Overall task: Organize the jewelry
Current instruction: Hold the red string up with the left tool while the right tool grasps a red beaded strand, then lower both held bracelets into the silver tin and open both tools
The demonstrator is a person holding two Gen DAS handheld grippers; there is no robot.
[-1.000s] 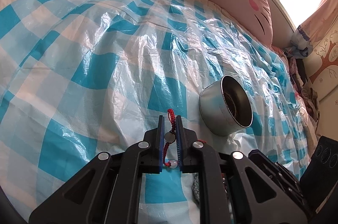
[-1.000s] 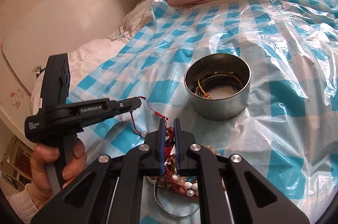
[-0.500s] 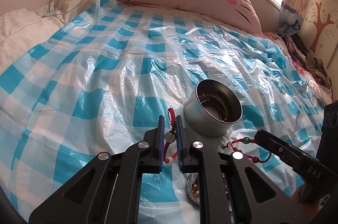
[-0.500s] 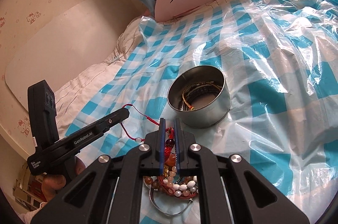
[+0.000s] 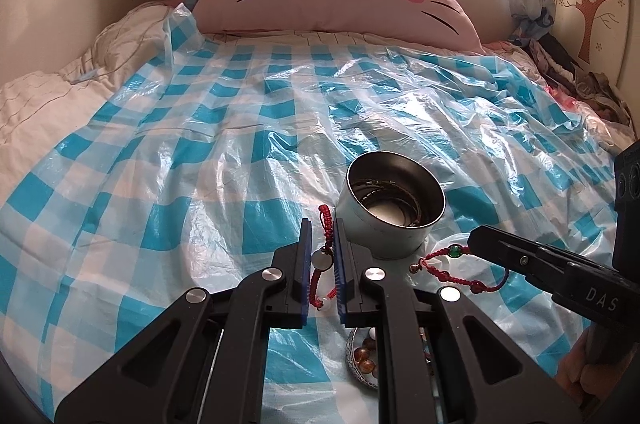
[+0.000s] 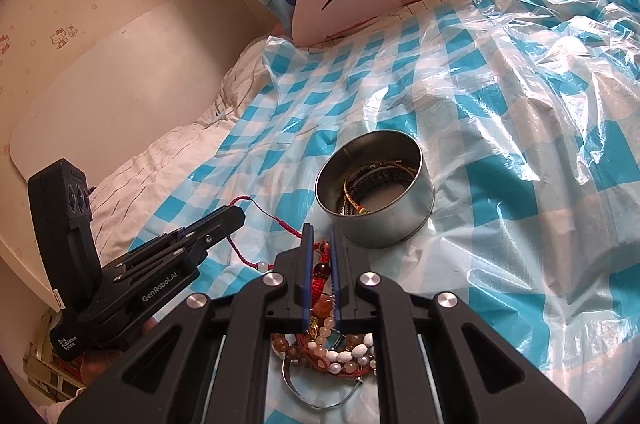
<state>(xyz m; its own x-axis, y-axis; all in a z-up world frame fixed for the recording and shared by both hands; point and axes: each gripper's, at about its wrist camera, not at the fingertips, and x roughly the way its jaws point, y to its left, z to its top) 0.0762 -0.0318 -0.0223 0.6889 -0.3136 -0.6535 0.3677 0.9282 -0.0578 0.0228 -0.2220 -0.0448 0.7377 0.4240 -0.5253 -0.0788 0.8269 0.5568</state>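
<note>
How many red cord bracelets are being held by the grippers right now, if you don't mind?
2: one red cord bracelet in the left gripper, another red bracelet in the right gripper. More lie piled below.

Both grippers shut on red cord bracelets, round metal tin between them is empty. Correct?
Not quite: the metal tin is not empty. The right wrist view shows several bracelets coiled inside it. The rest holds: the left gripper is shut on a red cord bracelet, and the right gripper is shut on another red beaded bracelet.
</note>
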